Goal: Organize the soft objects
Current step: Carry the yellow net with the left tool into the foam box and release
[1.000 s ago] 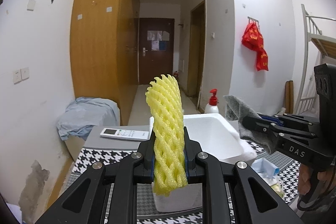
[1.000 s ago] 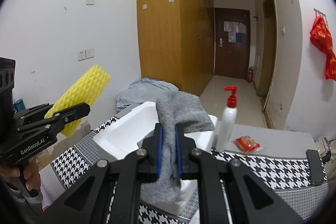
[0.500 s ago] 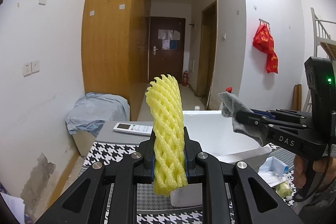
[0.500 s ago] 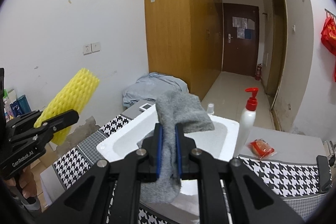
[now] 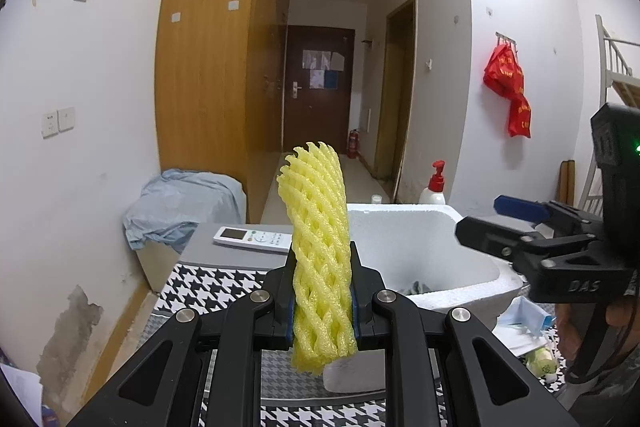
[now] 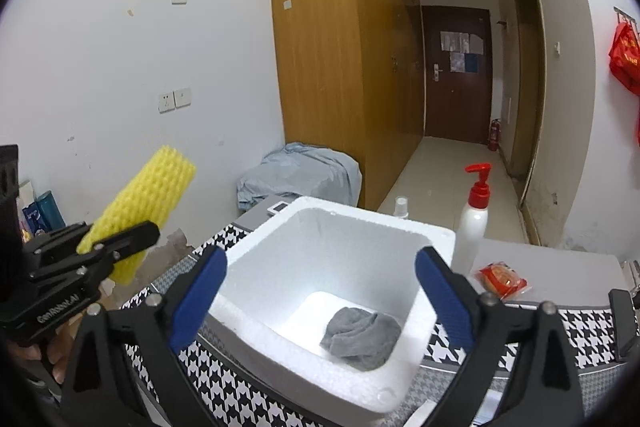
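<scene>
My left gripper (image 5: 322, 297) is shut on a yellow foam net sleeve (image 5: 318, 247) and holds it upright, left of the white foam box (image 5: 476, 259); the sleeve (image 6: 138, 217) and that gripper (image 6: 116, 243) also show in the right wrist view. My right gripper (image 6: 320, 291) is open and empty above the foam box (image 6: 424, 355); it also shows in the left wrist view (image 5: 500, 227). A grey cloth (image 6: 362, 333) lies crumpled on the box floor; a corner of it shows in the left wrist view (image 5: 416, 287).
The box stands on a houndstooth-patterned table (image 6: 592, 335). A white pump bottle with red top (image 6: 474, 223), a small clear bottle (image 6: 401, 207) and a red snack packet (image 6: 502, 277) lie behind the box. A white remote (image 5: 252, 237) lies at the table's far left.
My right gripper has opened and let go of the grey cloth, which has dropped into the foam box. My left gripper still holds the yellow sleeve.
</scene>
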`<action>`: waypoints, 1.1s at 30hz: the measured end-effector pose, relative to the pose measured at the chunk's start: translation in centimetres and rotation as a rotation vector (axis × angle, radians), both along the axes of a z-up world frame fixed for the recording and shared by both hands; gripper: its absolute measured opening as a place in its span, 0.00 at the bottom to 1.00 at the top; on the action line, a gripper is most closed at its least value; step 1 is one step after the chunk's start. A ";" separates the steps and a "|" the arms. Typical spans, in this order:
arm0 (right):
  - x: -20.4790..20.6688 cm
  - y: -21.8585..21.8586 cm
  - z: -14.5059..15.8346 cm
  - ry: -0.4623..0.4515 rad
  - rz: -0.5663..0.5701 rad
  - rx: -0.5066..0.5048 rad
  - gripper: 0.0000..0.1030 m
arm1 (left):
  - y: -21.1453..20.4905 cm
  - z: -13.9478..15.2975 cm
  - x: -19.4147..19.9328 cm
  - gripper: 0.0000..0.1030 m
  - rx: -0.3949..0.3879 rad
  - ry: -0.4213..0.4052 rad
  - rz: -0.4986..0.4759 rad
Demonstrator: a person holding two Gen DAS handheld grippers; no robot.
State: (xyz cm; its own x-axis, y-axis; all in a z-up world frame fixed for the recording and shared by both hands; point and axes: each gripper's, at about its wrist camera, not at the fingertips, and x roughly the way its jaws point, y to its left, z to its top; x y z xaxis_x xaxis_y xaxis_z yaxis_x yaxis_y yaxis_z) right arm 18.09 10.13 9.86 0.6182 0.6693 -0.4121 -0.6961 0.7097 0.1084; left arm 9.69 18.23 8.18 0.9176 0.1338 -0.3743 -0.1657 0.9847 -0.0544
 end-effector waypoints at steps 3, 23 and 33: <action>-0.1 -0.8 0.3 -0.002 -0.010 0.009 0.96 | -0.2 -0.1 0.4 0.19 0.000 0.005 -0.012; -1.2 -6.5 0.6 -0.066 -0.135 0.003 1.00 | -3.7 -0.6 4.5 0.19 0.005 0.036 -0.123; -1.3 -8.7 0.0 -0.075 -0.193 -0.020 1.00 | -5.8 -1.0 6.5 0.19 0.003 0.052 -0.179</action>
